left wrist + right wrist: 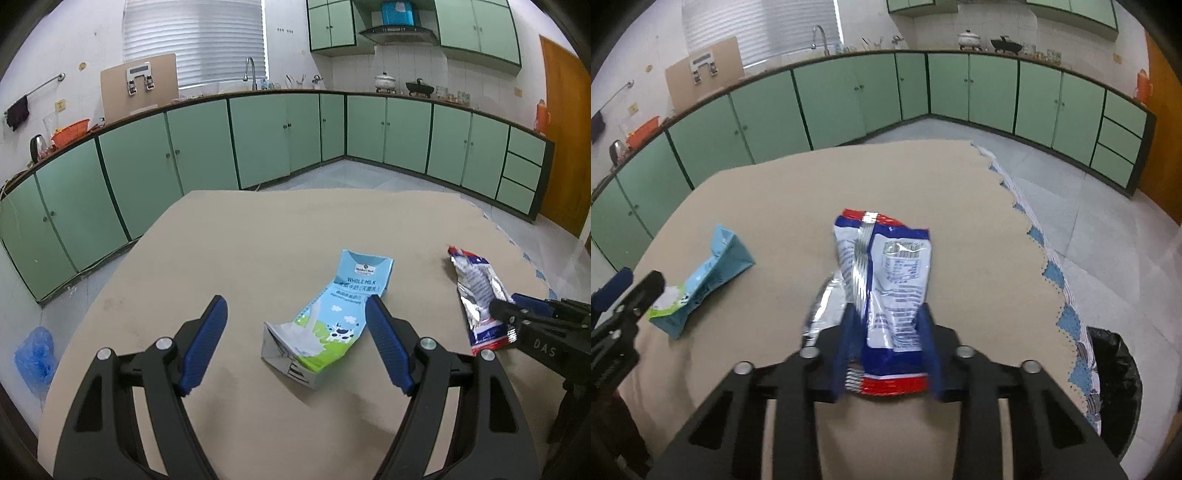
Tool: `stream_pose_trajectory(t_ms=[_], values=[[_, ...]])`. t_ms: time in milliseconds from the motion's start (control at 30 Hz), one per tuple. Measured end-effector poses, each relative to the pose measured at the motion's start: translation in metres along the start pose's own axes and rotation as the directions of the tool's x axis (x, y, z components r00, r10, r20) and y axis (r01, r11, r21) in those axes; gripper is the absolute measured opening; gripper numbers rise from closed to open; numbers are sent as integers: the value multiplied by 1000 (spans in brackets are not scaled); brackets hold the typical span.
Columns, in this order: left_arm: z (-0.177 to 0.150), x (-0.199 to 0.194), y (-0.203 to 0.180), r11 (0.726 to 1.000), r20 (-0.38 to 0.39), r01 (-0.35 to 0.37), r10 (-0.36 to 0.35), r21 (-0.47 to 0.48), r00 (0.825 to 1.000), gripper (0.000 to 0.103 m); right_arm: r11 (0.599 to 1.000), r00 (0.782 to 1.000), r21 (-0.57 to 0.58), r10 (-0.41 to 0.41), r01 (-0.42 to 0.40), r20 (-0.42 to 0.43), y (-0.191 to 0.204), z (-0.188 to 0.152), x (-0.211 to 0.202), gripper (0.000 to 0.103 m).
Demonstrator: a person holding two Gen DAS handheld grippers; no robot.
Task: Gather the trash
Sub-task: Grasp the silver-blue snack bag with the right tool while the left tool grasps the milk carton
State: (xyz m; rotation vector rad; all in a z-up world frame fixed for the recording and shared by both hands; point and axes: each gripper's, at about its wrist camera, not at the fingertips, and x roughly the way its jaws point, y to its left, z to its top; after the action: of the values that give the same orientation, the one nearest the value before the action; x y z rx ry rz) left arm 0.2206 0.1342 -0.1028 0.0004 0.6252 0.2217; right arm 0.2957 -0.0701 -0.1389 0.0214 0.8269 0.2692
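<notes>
So the right gripper [886, 314] has its jaws clamped on the red, white and blue snack wrapper [886, 273], near its bottom end, over the table [960, 192]. The left gripper [295, 306] hangs with jaws wide apart right over the flattened blue milk carton [325, 321] lying on the table. A black-lined trash bin [1115, 373] sits past the table's right edge.

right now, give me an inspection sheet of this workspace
surface: round table under a beige cloth, scalloped blue and white edge on the right
job's things: flattened milk carton lying on the cloth; snack wrapper in the right gripper
clutter: nothing seen on the table
grippers: left gripper open, fingers either side of the carton; right gripper shut on the wrapper
cables: nothing seen
surroundings: black-lined bin beside the table; green cabinets; blue bag on the floor
</notes>
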Motion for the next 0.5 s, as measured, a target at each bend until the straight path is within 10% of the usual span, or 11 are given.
stream_pose_trajectory(t_ms=[500], values=[[-2, 36, -9, 999, -178, 25, -16, 43, 984, 66, 999, 998, 23, 26, -27, 61, -9, -2, -13, 18]])
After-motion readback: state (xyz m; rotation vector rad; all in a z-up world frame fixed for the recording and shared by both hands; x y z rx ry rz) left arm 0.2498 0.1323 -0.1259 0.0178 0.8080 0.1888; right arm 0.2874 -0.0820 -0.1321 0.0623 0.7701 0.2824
